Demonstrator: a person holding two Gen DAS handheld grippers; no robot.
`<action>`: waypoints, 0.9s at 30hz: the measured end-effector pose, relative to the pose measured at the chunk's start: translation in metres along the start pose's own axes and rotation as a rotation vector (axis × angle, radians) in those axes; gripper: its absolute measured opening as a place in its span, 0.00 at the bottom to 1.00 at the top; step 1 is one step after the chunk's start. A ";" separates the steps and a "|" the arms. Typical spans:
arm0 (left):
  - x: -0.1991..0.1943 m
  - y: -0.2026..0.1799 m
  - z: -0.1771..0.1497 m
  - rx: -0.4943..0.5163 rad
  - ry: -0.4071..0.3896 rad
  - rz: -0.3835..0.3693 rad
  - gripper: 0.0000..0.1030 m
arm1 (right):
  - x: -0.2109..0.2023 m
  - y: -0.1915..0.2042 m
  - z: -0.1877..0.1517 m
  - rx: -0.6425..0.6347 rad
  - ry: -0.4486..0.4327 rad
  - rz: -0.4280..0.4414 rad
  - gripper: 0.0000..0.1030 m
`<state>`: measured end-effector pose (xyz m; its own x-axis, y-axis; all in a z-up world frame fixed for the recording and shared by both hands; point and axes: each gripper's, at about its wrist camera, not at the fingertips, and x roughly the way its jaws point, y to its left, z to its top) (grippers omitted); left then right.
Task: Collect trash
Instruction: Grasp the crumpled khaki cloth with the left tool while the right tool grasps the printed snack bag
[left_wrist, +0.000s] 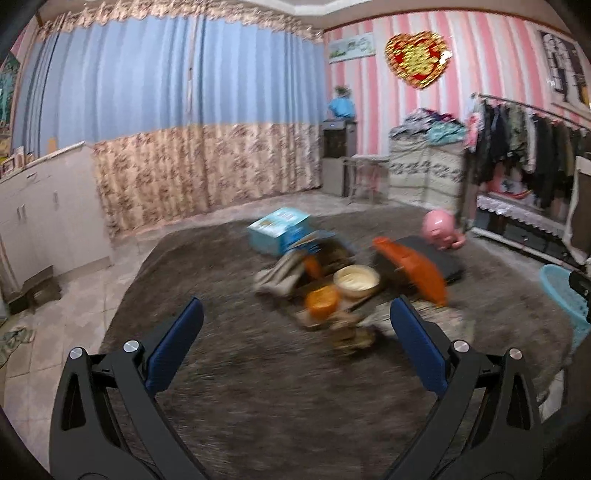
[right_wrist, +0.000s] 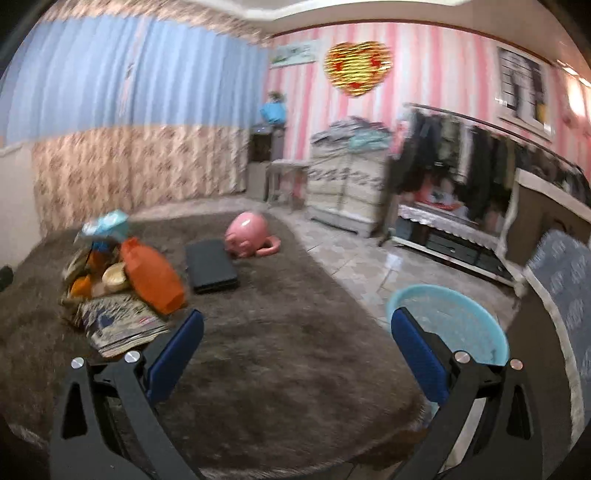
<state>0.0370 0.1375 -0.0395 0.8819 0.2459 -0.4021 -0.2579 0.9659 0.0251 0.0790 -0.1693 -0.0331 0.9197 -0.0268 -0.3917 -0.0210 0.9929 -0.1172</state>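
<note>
Here each hand-held gripper, left and right, hangs spread over the rug.

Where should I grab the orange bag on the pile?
Judging by its pose, take the orange bag by its near lower end, coming in from the rug side with the right gripper. That end overhangs the newspapers, free of the bowl.
</note>
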 end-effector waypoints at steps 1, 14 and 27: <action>0.004 0.007 -0.001 -0.003 0.005 0.010 0.95 | 0.009 0.011 0.002 -0.024 0.018 0.045 0.96; 0.043 0.041 -0.018 -0.015 0.074 0.071 0.95 | 0.112 0.099 0.005 -0.142 0.207 0.302 0.94; 0.053 0.029 -0.022 -0.005 0.103 0.032 0.95 | 0.134 0.118 -0.027 -0.186 0.385 0.466 0.42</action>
<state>0.0677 0.1764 -0.0806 0.8281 0.2669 -0.4929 -0.2876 0.9571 0.0352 0.1886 -0.0585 -0.1242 0.5910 0.3297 -0.7362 -0.4853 0.8743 0.0020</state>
